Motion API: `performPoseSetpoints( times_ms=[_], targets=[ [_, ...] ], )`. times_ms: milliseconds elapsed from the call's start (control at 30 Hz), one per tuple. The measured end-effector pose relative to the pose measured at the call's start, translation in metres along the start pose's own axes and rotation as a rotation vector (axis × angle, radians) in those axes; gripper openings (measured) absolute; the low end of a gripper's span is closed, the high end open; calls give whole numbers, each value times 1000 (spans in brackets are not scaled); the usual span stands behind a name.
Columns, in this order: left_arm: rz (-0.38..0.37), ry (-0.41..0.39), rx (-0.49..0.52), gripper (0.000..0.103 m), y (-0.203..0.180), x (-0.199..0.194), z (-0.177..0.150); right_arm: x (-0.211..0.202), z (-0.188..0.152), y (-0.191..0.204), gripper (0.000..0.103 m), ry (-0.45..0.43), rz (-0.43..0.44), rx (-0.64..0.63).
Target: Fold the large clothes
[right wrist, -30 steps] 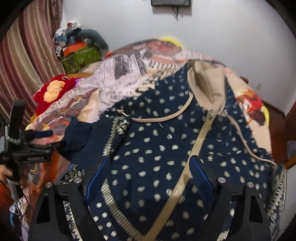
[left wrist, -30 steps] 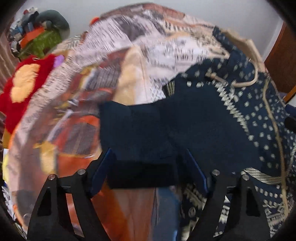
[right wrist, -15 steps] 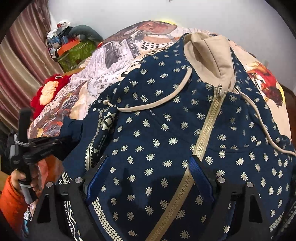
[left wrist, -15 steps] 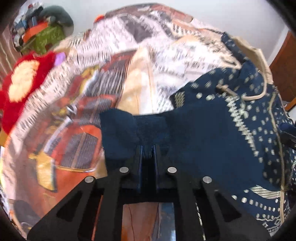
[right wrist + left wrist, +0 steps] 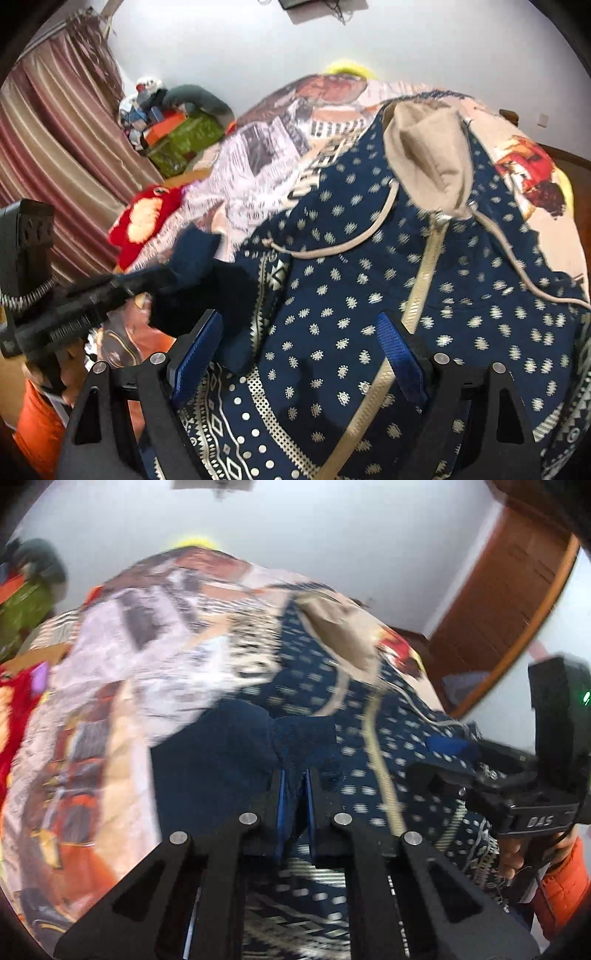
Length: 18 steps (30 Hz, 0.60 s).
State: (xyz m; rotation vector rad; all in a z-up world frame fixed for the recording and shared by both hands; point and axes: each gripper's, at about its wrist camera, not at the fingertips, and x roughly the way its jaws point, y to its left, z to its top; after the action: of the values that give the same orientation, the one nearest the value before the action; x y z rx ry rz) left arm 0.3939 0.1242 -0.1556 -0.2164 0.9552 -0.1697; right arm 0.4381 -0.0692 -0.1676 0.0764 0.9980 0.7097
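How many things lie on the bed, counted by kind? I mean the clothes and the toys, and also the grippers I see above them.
Hooded jackets, navy with pale dots: 1
Red plush toys: 1
Grippers: 2, the left gripper with jaws shut on the dark sleeve, the right gripper with jaws open
Total: 4

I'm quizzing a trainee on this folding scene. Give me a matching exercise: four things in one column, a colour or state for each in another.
Things:
1. left gripper
2. right gripper
3. hood
4. plush toy

States or colours:
A. beige
B. open above the hoodie
C. red with a pale patch
D. shut on the sleeve

Pairs: 1-D, 2-B, 3-A, 4-C
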Motion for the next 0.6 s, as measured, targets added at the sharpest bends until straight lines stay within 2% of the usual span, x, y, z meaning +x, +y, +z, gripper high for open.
performPoseSetpoints(
  times_ms=[133,233,400,467,500,600],
  targets=[
    [-90,68,19,9,-42,34,-4,-22,-5,-20,85,-4,-39,16],
    [-125,98,56,9,-72,57,-10,-33,-12,-44,85,7,-75,46],
    [-90,177,115,10,-100,95,-25,-30,-25,-91,85,88,-93,154],
    [-70,172,120,11,-99,97,-27,-24,-31,-105,85,122,-82,198],
    [-69,167,118,13,-98,94,-27,-21,-33,-109,85,137,-75,209],
    [-49,156,104,28,-90,82,-24,-10,-34,-110,83,162,-74,192]
  ],
)
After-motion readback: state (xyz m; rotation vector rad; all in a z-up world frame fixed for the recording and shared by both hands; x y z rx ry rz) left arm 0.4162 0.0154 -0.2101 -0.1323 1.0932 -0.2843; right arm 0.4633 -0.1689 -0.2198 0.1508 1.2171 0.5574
